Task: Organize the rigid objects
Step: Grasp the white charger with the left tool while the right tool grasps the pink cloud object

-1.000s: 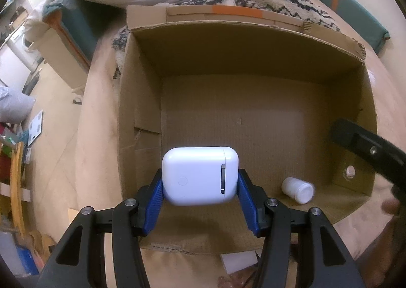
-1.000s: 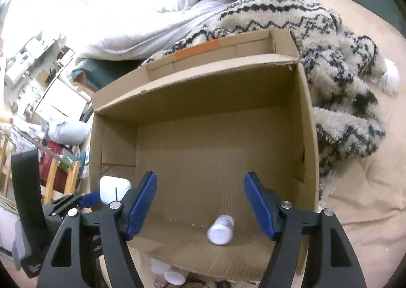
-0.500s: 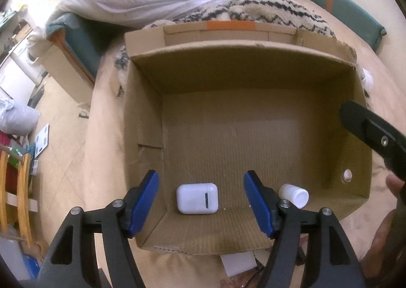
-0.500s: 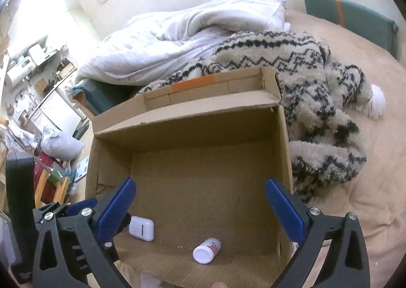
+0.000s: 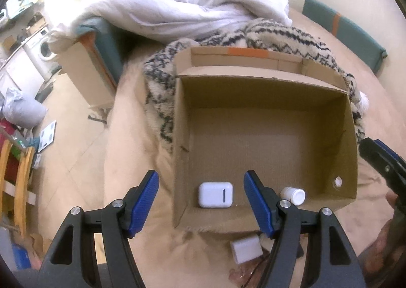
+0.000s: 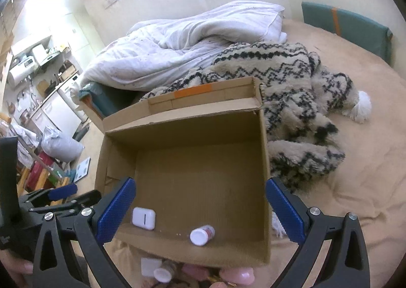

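Note:
An open cardboard box [image 5: 264, 85] [image 6: 187, 120] sits on a beige bed. A white earbud case [image 5: 215, 194] [image 6: 143, 218] lies on the box floor near its front left corner. A small white-capped bottle [image 5: 293, 195] [image 6: 201, 235] lies on its side to the case's right. My left gripper [image 5: 201, 201] is open and empty, raised above the box's front edge. My right gripper [image 6: 200, 209] is open wide and empty, above the box front. The left gripper also shows in the right wrist view [image 6: 63, 195].
Several small items lie on the bed in front of the box: a white block [image 5: 246, 248] [image 6: 148, 266], a white-capped jar [image 6: 162, 274] and pink things [image 6: 236, 275]. A patterned fleece blanket [image 6: 291, 100] and white duvet [image 6: 192, 42] lie behind the box. The floor drops off at left.
My left gripper opened and let go of the white earbud case, which now lies in the box. Both grippers rose and pulled back from the box. The right gripper opened wider.

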{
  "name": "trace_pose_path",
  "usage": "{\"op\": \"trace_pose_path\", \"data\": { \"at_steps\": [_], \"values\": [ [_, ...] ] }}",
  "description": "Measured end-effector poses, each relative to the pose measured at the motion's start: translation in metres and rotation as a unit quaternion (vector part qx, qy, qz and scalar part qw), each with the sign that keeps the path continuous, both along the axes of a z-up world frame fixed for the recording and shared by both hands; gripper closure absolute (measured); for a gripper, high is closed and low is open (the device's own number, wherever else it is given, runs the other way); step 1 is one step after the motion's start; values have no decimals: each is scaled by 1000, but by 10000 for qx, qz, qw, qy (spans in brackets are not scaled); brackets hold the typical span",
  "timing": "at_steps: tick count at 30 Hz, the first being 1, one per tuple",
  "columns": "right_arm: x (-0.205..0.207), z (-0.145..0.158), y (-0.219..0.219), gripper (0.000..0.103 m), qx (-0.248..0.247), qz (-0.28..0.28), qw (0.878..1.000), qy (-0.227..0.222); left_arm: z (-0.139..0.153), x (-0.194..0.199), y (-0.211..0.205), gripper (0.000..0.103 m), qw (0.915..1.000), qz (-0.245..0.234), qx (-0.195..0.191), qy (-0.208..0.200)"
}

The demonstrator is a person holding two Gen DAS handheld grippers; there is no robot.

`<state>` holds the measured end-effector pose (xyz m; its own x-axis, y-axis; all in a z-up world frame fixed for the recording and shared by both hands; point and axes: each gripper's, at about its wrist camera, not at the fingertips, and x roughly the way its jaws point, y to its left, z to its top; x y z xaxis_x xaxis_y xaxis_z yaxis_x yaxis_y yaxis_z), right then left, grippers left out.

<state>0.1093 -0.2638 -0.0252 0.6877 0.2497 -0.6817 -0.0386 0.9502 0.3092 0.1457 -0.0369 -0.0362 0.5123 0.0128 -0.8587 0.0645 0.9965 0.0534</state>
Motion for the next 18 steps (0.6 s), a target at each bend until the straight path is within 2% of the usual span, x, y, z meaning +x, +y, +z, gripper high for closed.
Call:
{"op": "trace_pose_path", "data": {
  "at_steps": [2,6,11,18],
  "values": [
    [-9,1,0,0,-64,18,10000,-13,1,-7,5,36,10000,2,-63,19],
    [-27,0,1,0,-131,69,9999,48,-5,-23,10,36,9984,-228,-366,379],
    [-48,-4,1,0,-300,60,9994,150,-11,-43,17,36,9969,-178,-647,418],
    [-61,-15,-8,0,-368,-97,9985,384,-31,-55,25,36,9972,105,-426,598]
  ]
}}
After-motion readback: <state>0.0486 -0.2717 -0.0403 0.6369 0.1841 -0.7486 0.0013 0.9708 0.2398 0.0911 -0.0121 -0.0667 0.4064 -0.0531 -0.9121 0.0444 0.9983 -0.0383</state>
